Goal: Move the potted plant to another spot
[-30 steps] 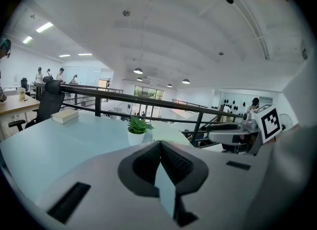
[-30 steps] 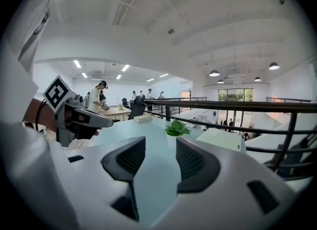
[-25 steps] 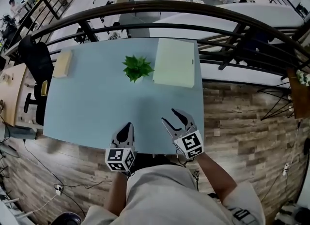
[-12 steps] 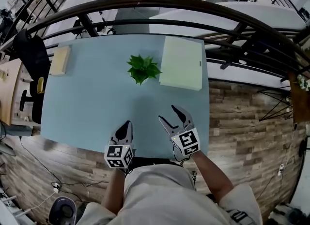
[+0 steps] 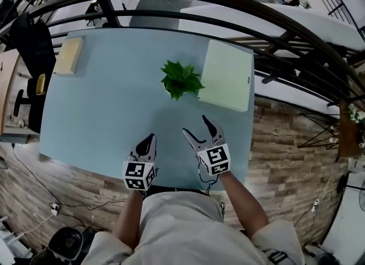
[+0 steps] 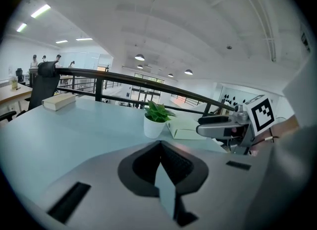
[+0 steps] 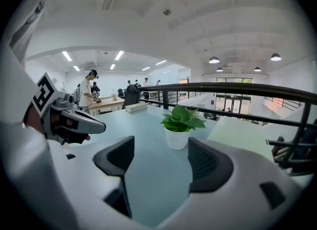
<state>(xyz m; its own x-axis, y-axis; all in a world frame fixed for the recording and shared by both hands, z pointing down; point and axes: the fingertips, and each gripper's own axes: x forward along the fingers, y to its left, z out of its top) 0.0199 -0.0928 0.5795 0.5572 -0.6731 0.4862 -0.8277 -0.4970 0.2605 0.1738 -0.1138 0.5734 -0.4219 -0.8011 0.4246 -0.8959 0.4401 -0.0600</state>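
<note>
The potted plant [image 5: 181, 80], green leaves in a small white pot, stands upright on the pale blue table [image 5: 102, 104], right of its middle. It also shows in the left gripper view [image 6: 154, 120] and in the right gripper view [image 7: 179, 125]. My left gripper [image 5: 150, 139] hovers over the table's near edge, shut and empty, well short of the plant. To its right my right gripper [image 5: 195, 126] points at the plant from a short way off. Its jaws have just been opening and nothing is between them. The pot is seen beyond the gap between its pads [image 7: 207, 161].
A pale green flat pad [image 5: 228, 81] lies just right of the plant. A tan box [image 5: 68, 54] sits at the table's far left corner. A dark railing [image 5: 228, 19] curves behind the table, and a black chair [image 5: 31, 41] stands at the left.
Both grippers have moved forward over the table's near edge, nearer the plant. The right gripper's jaws stand wider than before. The plant has not moved.
</note>
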